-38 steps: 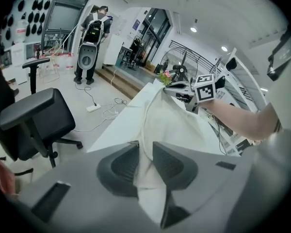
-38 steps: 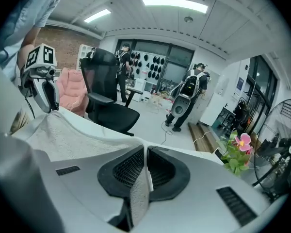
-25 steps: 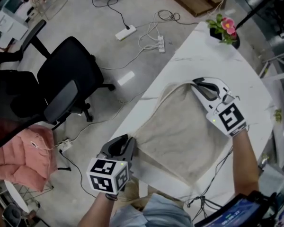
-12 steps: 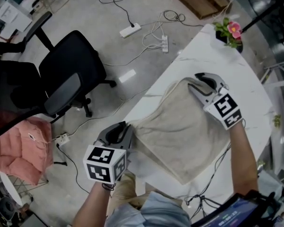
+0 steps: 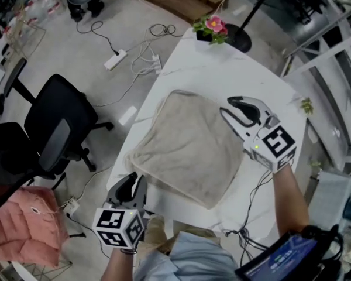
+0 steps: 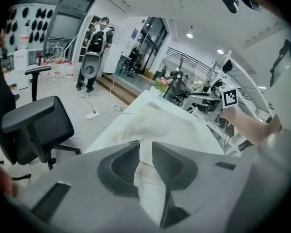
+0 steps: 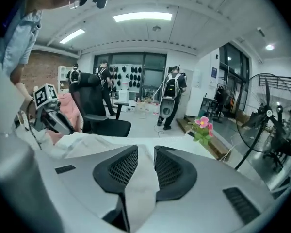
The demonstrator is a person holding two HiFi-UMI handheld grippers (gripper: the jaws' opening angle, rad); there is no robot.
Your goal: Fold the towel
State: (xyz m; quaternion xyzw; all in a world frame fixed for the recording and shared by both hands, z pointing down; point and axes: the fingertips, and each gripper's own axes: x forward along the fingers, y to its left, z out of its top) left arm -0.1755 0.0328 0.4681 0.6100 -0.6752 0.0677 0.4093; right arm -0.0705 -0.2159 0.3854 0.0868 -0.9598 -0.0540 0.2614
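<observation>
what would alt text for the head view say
A beige towel lies flat on a white table, seen from above. The left gripper and right gripper hover either side of it, jaws just opened and empty. Pink flowers stand beyond.

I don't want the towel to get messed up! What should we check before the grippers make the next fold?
1. Towel lying flat on the table: ok.
2. Right gripper not pinching the towel: ok. Its jaws are apart and have just been opening, near the towel's right edge.
3. Left gripper not pinching the towel: ok. Its jaws are apart, just off the towel's near corner.
4. Towel's edges lined up neatly: cannot tell.
5. Potted flowers out of the way: ok. They stand at the table's far corner, apart from the towel.
</observation>
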